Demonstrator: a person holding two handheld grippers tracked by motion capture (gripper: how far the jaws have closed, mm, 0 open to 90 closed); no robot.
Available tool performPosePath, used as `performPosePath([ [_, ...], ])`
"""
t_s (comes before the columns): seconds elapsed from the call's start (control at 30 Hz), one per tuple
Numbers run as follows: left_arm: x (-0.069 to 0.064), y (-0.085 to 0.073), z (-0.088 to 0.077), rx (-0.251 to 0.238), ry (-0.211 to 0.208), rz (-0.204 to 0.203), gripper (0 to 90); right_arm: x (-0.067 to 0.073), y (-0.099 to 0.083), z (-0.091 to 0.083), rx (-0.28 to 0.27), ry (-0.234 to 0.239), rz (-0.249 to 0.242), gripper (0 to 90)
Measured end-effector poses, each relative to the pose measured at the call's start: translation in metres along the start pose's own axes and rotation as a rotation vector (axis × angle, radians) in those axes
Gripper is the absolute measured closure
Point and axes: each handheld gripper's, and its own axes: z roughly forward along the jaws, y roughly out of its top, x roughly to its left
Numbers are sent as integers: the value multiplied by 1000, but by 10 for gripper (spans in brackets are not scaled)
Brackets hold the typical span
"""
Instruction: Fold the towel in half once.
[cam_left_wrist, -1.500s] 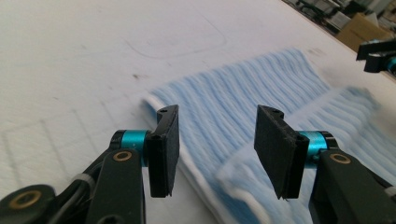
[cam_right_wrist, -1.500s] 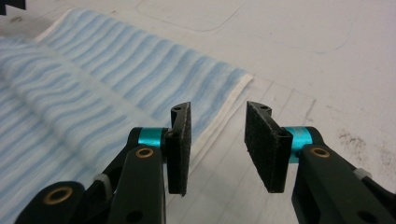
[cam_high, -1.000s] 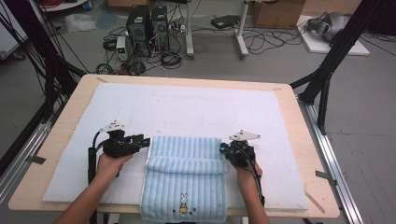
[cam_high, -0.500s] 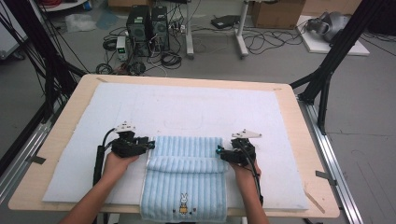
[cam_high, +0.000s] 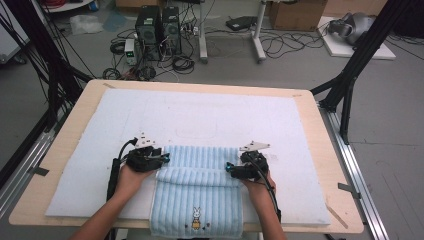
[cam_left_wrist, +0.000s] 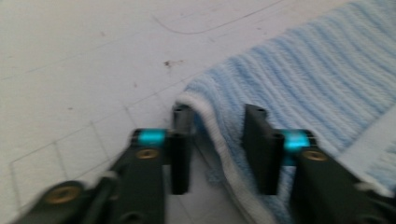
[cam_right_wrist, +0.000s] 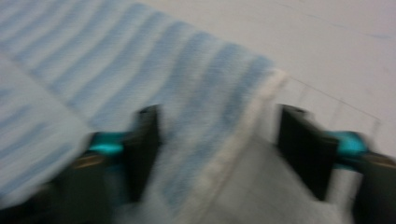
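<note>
At the bottom centre of the high view I see the light blue striped towel (cam_high: 197, 200) hanging over the near edge of the table (cam_high: 65, 135), a small rabbit emblem (cam_high: 196, 218) on its nearest part. A little farther up the frame a folded ridge of the towel runs across it, and my two hands sit at its ends. My left gripper (cam_high: 159, 159) is at the ridge's left end, left of centre; in the left gripper view (cam_left_wrist: 217, 147) the white hemmed edge of the towel runs up between the two black jaws, which have just been closing and now stand fairly narrow, with a sliver of gap visible on either side of the hem, so I read them as not yet pinching it. My right gripper (cam_high: 233, 169) is at the ridge's right end, right of centre; its own view is blurred, but there (cam_right_wrist: 217, 149) the jaws stand wide apart, having just been closing a little, with the towel's striped corner and pale edge lying between them and clear of the right-hand jaw. Beyond the grippers the towel lies flat, ending around mid-frame on the white foam mat (cam_high: 210, 115) that covers most of the table. Farther off, in the upper part of the frame, are computer towers (cam_high: 159, 29) and loose cables (cam_high: 280, 45) on the floor.
</note>
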Motion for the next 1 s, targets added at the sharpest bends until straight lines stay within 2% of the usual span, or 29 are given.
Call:
performPosePath([
  [0.03, -2, 1, 0, 4, 2, 13, 831, 3, 1, 0, 2, 0, -16, 516],
  [0.07, -2, 1, 1, 3, 2, 10, 845, 4, 1, 0, 0, 27, -20, 617],
  [0.1, 0, 1, 1, 3, -6, -10, 848, 4, 1, 0, -3, 47, -15, 654],
  [0.17, 4, 1, 2, -3, -27, -69, 852, 2, 0, 0, -9, 87, 28, 808],
  [0.2, 6, 2, 3, -4, -31, -87, 854, 0, 0, 1, -15, 111, 48, 819],
  [0.33, 10, 8, 7, -25, -29, -109, 855, -4, 3, 3, -29, 76, 50, 829],
  [0.4, 13, 13, 10, -52, -31, -135, 854, -7, 7, 4, -46, 54, 49, 828],
  [0.5, 21, 25, 15, -66, -33, -158, 854, -13, 13, 7, -59, 31, 54, 826],
  [0.6, 28, 36, 22, -79, -20, -149, 854, -19, 23, 10, -77, 9, 46, 822],
  [0.7, 36, 44, 31, -65, -17, -139, 854, -26, 33, 16, -77, -17, 41, 813],
  [0.8, 43, 51, 37, -92, -18, -141, 853, -31, 40, 23, -84, -44, 37, 811],
  [0.87, 47, 55, 40, -102, -14, -128, 852, -34, 44, 27, -83, -56, 39, 808],
  [0.93, 50, 56, 42, -134, -7, -129, 852, -36, 47, 31, -90, -71, 48, 805],
  [1.0, 53, 54, 46, -134, 0, -136, 852, -38, 49, 34, -101, -81, 61, 802],
])
